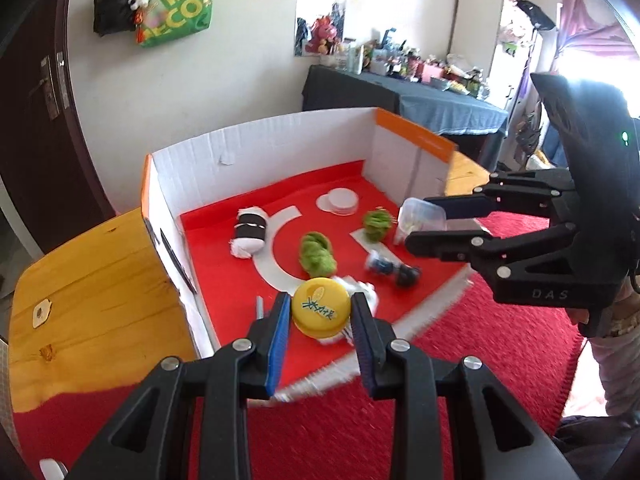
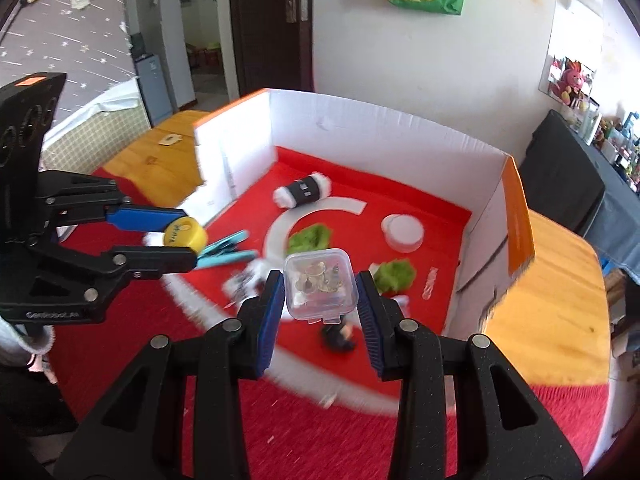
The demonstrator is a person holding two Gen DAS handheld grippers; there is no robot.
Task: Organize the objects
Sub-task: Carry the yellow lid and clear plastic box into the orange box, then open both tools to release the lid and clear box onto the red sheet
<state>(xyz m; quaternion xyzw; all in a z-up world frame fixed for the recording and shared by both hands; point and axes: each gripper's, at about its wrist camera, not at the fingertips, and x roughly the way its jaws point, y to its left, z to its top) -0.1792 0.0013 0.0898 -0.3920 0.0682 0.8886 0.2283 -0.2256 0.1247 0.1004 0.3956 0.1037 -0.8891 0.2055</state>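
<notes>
Carrying two items above open-fronted white cardboard box (image 1: 280, 148) with red felt floor: left gripper (image 1: 320, 316) clamps round yellow plastic cap (image 1: 320, 312); right gripper (image 2: 319, 300) clamps small clear plastic case (image 2: 319, 286), both likely headed for sorting spots inside

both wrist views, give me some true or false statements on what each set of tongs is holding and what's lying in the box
1. The left tongs grip a yellow cap. True.
2. The right tongs are empty. False: they grip a small clear plastic box with small items inside.
3. Two green fuzzy clumps, one nearer and one farther, lie on the red floor of the cardboard box. True.
4. The black and white roll is held in the tongs. False: it lies on the red floor near the box's back wall.
5. The white round lid sits on the wooden table outside the box. False: it lies inside, near the back corner.
</notes>
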